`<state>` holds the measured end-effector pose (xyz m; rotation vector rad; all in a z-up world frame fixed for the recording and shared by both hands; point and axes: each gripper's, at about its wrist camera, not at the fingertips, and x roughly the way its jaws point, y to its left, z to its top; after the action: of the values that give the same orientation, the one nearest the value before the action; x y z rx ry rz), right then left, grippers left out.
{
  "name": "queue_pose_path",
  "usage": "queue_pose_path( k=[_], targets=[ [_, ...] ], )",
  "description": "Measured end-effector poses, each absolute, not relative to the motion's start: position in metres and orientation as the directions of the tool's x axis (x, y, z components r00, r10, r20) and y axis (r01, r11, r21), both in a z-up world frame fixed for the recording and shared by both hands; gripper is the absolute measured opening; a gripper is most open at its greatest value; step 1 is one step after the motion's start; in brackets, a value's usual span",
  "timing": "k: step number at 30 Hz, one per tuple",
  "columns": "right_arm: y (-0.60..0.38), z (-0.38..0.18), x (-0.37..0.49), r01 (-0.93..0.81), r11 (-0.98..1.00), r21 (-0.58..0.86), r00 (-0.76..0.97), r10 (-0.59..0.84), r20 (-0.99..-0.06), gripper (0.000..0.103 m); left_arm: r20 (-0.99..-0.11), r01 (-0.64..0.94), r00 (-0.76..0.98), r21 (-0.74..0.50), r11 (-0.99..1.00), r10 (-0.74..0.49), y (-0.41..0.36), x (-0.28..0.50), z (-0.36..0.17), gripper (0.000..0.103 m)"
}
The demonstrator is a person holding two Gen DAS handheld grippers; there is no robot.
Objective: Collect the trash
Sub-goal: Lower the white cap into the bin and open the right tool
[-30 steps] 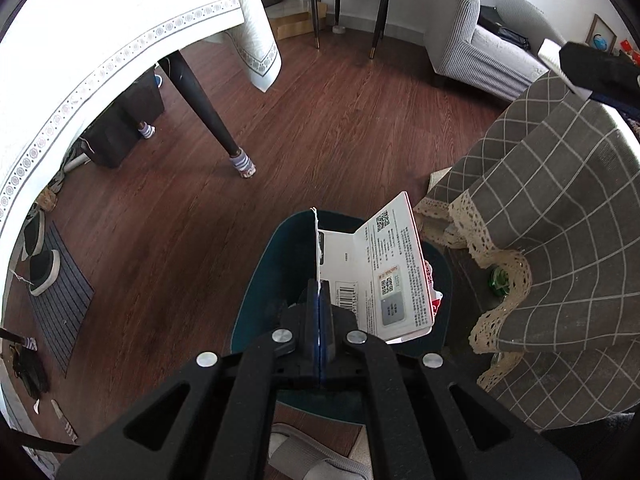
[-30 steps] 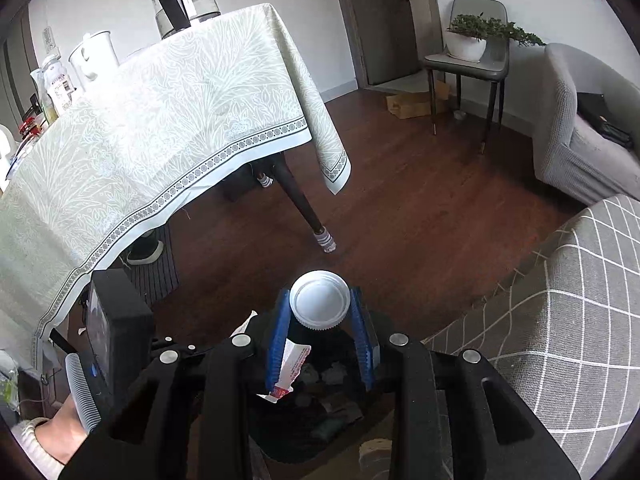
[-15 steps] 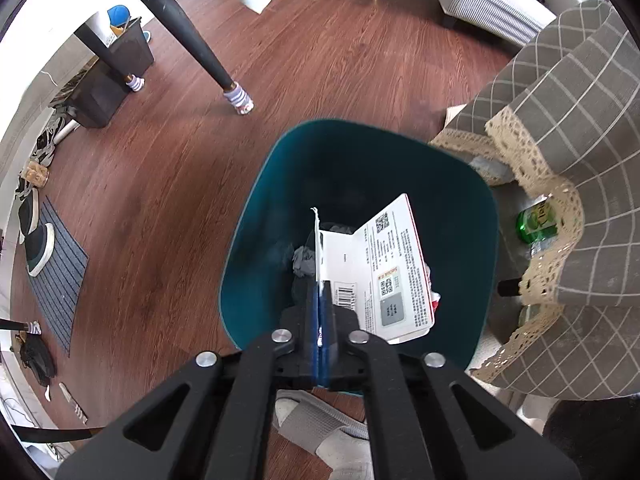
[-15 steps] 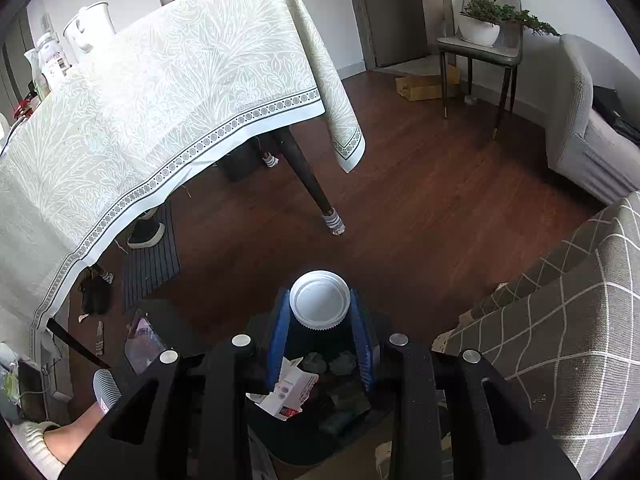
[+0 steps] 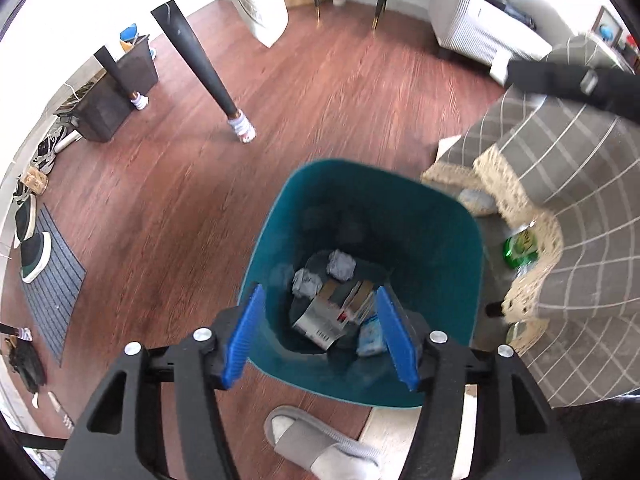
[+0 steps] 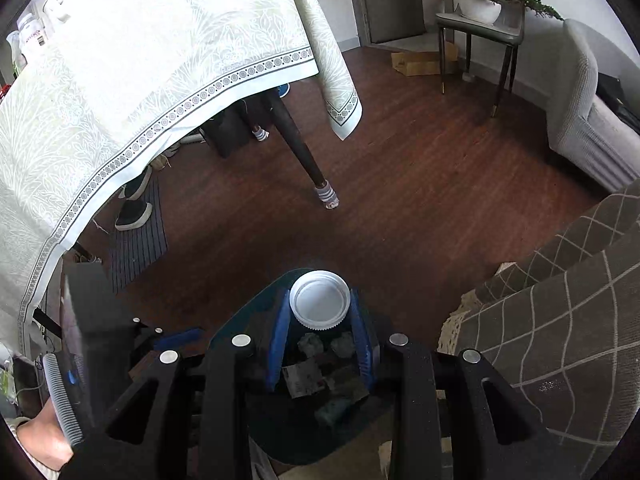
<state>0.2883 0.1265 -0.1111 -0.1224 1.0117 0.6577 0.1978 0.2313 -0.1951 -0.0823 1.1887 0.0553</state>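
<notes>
The left wrist view looks straight down into the teal trash bin [image 5: 452,216] on the wood floor [image 5: 168,184]. The left gripper [image 5: 322,330] hangs above the bin's near rim with its blue fingers [image 5: 244,334] spread wide, having just been opening, and nothing is between them. A flattened carton [image 5: 320,322] lies inside the bin among crumpled paper balls [image 5: 341,265]; it carries a barcode, but its print is too blurred to read. Only this view shows a green bottle [image 5: 520,246] under the lace-edged checked cloth [image 5: 580,208] beside the bin, and a grey slipper [image 5: 320,446] by the near rim.

The right wrist view shows the right gripper [image 6: 319,330] above the same bin [image 6: 256,304], its fingers clamped on a dark jar with a white lid [image 6: 319,306]. Only here do a draped table [image 6: 140,64] and a potted plant [image 6: 486,4] on a chair appear.
</notes>
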Motion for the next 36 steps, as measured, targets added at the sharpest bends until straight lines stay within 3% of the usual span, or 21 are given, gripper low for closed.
queue_pose_path(
  k=[6,16,20,24,31,32,34,36],
  targets=[
    [0.128,-0.126,0.293,-0.550,0.816,0.179,0.347,0.418,-0.840,0.030,-0.892,-0.116,0.452,-0.068,0.991,-0.009,0.238,0.194,-0.163,0.071],
    [0.139,-0.155,0.290,-0.554,0.811,0.191,0.276,0.395,-0.876,0.030,-0.785,-0.192,0.614,-0.046,0.980,0.084,0.249,0.178,-0.099,0.070],
    [0.145,-0.171,0.283,-0.574,0.802,0.168,0.244,0.363,-0.899,0.030,-0.745,-0.199,0.661,-0.064,0.978,0.086,0.249,0.175,-0.079,0.062],
    [0.149,-0.187,0.275,-0.591,0.793,0.147,0.210,0.327,-0.922,0.030,-0.728,-0.173,0.682,-0.074,0.982,0.066,0.244,0.177,-0.064,0.047],
    [0.152,-0.210,0.260,-0.629,0.765,0.138,0.148,0.292,-0.945,0.031,-0.697,-0.138,0.716,-0.099,0.985,0.030,0.235,0.173,-0.037,0.042],
    [0.153,-0.213,0.258,-0.638,0.758,0.136,0.138,0.286,-0.948,0.032,-0.693,-0.139,0.721,-0.102,0.985,0.030,0.235,0.172,-0.033,0.042],
    [0.155,-0.215,0.253,-0.649,0.753,0.107,0.146,0.261,-0.954,0.054,-0.684,-0.146,0.729,-0.110,0.983,0.032,0.237,0.169,-0.026,0.043],
    [0.156,-0.212,0.247,-0.654,0.753,0.077,0.166,0.241,-0.956,0.058,-0.675,-0.150,0.737,-0.123,0.981,0.028,0.239,0.166,-0.020,0.044]
  ],
)
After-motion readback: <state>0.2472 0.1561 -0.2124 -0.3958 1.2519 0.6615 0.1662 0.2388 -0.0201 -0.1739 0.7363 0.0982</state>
